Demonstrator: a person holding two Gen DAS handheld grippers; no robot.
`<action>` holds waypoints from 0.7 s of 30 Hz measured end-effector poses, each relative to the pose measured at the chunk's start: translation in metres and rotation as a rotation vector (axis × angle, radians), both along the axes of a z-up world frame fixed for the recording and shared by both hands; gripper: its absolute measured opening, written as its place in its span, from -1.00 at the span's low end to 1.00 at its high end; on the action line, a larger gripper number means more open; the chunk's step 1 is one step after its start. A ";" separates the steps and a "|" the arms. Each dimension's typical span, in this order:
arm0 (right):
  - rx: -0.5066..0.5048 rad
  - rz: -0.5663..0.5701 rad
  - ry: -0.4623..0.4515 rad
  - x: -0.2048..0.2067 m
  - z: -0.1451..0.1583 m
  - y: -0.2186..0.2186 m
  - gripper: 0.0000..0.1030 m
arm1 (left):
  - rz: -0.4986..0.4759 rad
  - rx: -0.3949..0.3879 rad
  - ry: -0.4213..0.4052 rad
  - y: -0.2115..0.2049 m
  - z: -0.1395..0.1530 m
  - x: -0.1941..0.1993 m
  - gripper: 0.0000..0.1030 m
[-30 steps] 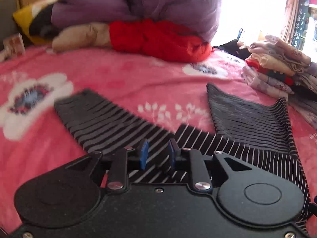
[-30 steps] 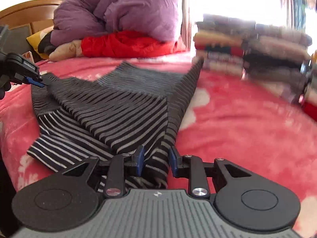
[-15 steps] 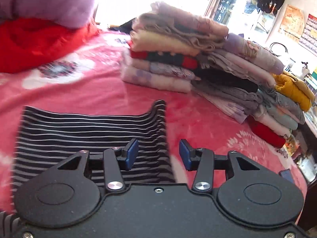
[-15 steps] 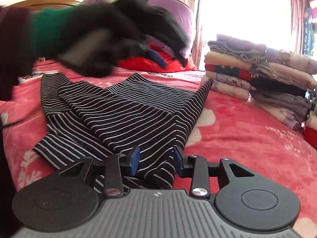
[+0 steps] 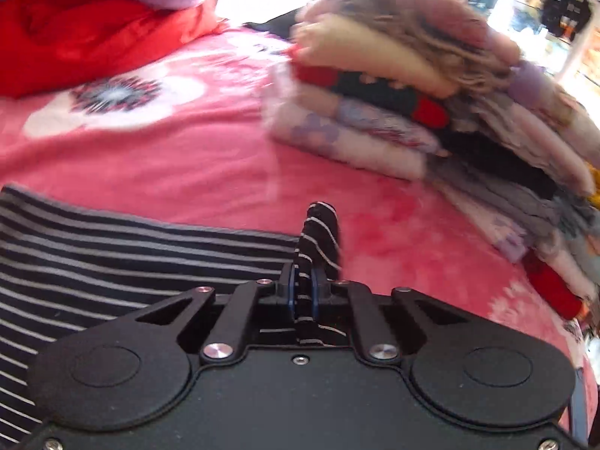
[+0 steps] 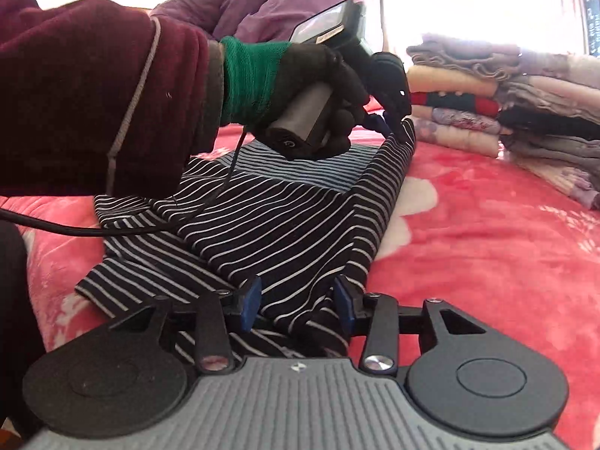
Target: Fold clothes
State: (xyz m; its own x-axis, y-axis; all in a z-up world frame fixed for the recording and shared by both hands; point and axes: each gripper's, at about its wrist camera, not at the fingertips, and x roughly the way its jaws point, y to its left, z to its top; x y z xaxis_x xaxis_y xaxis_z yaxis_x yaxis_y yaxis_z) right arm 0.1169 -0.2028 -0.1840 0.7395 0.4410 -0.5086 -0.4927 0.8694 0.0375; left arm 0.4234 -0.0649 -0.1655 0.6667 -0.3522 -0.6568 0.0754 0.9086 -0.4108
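My left gripper (image 5: 303, 292) is pinching a corner of the striped garment (image 5: 112, 258): the two blue pads are pressed together with a bunched fold of cloth between them, and a small tuft of it stands up just beyond the tips. The rest of the cloth spreads away to the left of those fingers, flat on the pink blanket (image 5: 187, 157). In the right wrist view the same left gripper (image 6: 390, 122) grips the far right corner of the garment (image 6: 285, 221), held in my gloved left hand (image 6: 318, 86), with a maroon sleeve (image 6: 93, 86) behind it and a black cable (image 6: 112, 229) trailing across the cloth. My right gripper (image 6: 296, 302) has its fingers spread apart, one pad on either side of the garment's near end; the cloth lies between them and under them, but they are not squeezing it. The garment is black with thin white stripes, partly folded, one panel lying diagonally over another, its right edge running straight from my right fingers to my left ones. I count one striped garment and two grippers. Beyond my left fingers and to their right lies a stack of folded clothes (image 5: 431, 112), blurred, so I cannot count its layers. Far to the left beyond them lie one red bundle (image 5: 82, 33) and one purple quilt (image 6: 262, 3).
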 end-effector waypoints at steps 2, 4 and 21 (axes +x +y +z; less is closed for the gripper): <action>0.000 0.021 0.009 0.000 -0.001 0.002 -0.14 | 0.018 -0.035 0.006 0.010 -0.006 -0.001 -0.86; -0.020 0.033 0.008 -0.001 -0.002 0.004 -0.14 | 0.021 -0.052 0.007 0.013 -0.010 -0.002 -0.86; -0.012 0.015 -0.022 -0.002 0.000 0.001 -0.15 | -0.113 0.175 -0.145 -0.029 0.028 -0.009 -0.76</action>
